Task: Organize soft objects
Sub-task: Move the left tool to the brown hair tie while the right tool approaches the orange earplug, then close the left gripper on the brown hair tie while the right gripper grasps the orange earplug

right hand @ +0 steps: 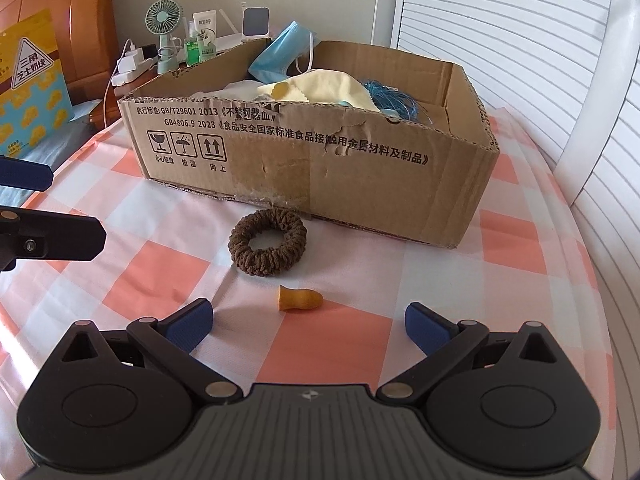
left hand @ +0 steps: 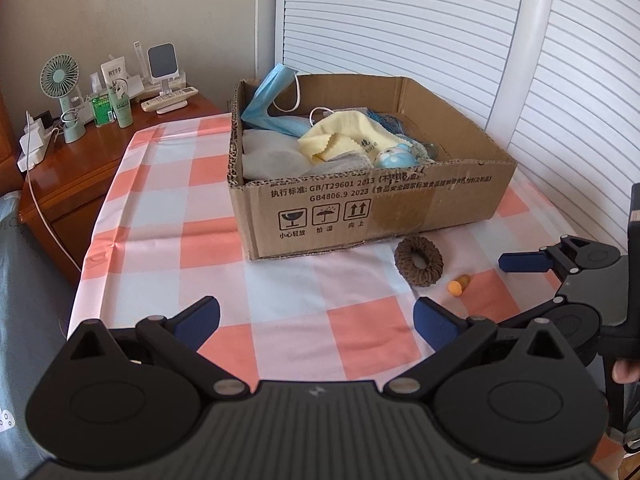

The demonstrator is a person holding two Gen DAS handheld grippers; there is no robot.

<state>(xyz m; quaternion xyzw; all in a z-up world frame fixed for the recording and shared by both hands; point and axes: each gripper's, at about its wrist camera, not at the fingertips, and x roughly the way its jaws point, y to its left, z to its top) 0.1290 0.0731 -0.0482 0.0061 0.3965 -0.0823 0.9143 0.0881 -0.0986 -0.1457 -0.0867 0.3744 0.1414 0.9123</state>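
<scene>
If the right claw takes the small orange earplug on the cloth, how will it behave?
The orange earplug looks like foam, so it will probably squash between the pads and weigh almost nothing. It lies on its side with a rounded body, so a nudge may roll it across the checked cloth. The open right claw is much wider than the plug; it could slip out if gripped off-centre.
</scene>
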